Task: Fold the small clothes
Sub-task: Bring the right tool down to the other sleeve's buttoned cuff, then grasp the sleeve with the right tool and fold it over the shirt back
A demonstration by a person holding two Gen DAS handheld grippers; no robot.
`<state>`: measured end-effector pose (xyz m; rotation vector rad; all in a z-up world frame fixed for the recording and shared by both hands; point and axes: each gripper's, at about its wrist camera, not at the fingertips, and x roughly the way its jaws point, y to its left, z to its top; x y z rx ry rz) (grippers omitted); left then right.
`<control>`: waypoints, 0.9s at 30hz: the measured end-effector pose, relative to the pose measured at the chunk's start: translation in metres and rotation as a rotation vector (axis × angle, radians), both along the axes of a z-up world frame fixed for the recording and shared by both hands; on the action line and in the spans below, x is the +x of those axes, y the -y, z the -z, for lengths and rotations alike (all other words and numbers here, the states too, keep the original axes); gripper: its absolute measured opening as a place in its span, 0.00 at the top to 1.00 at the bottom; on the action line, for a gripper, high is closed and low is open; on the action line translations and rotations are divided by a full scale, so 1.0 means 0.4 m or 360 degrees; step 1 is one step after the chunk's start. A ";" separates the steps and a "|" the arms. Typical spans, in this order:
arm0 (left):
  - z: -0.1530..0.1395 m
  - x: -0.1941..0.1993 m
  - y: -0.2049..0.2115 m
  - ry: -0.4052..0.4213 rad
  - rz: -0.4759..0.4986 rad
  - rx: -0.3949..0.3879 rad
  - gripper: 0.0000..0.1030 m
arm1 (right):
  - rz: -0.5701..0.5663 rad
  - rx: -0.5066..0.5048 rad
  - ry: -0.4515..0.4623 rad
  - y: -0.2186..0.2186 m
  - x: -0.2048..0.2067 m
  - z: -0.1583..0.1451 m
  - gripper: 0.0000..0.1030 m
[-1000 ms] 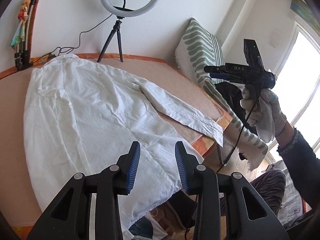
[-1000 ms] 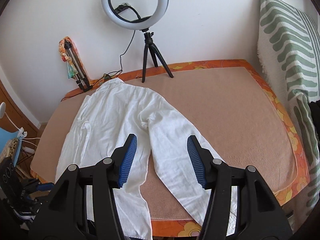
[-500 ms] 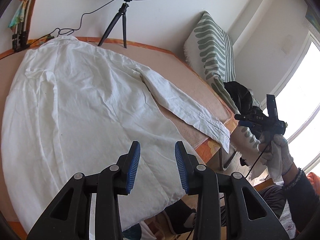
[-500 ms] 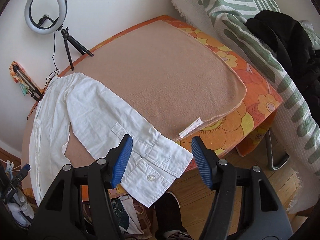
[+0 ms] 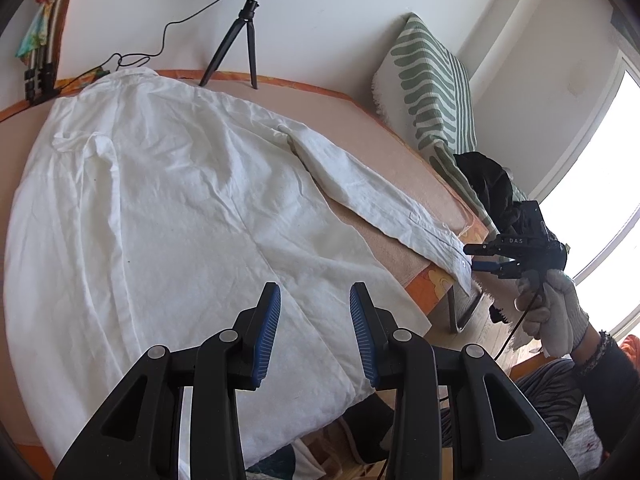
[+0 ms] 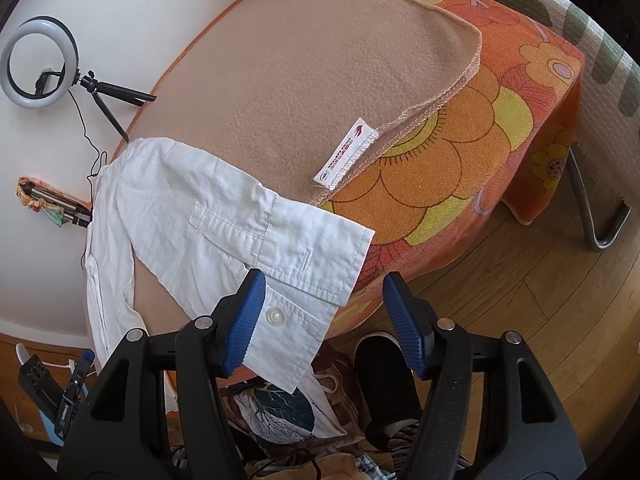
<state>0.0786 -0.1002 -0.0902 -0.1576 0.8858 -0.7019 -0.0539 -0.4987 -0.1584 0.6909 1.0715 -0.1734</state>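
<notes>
— Where are the hand-held grippers?
— The right hand-held gripper [image 6: 322, 322], jaws just widened and apart, brackets the sleeve cuff [image 6: 296, 280] low in the frame without pinching it; the left hand-held gripper [image 5: 316, 336] hovers, jaws apart and empty.
— And the shirt?
— The white shirt [image 5: 160, 208] lies spread on the counter [image 6: 300, 80] — cuff overhanging its edge.

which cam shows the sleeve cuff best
The right wrist view: the cuff fills the foreground, its button and buttonhole sharp. In the left wrist view the cuff is small and far, by the right gripper.
</notes>
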 end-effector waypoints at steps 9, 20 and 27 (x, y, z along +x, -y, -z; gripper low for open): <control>0.004 0.003 -0.001 -0.0004 0.0002 0.0010 0.67 | -0.0015 0.0113 -0.0017 -0.012 -0.002 0.021 0.61; 0.011 0.007 0.008 0.0005 0.0024 0.0038 0.67 | -0.0023 0.0001 0.0163 -0.045 -0.036 -0.076 0.96; 0.004 0.031 -0.033 -0.0014 -0.0057 -0.0015 0.67 | -0.0213 -0.0143 0.0344 -0.183 -0.015 -0.181 0.97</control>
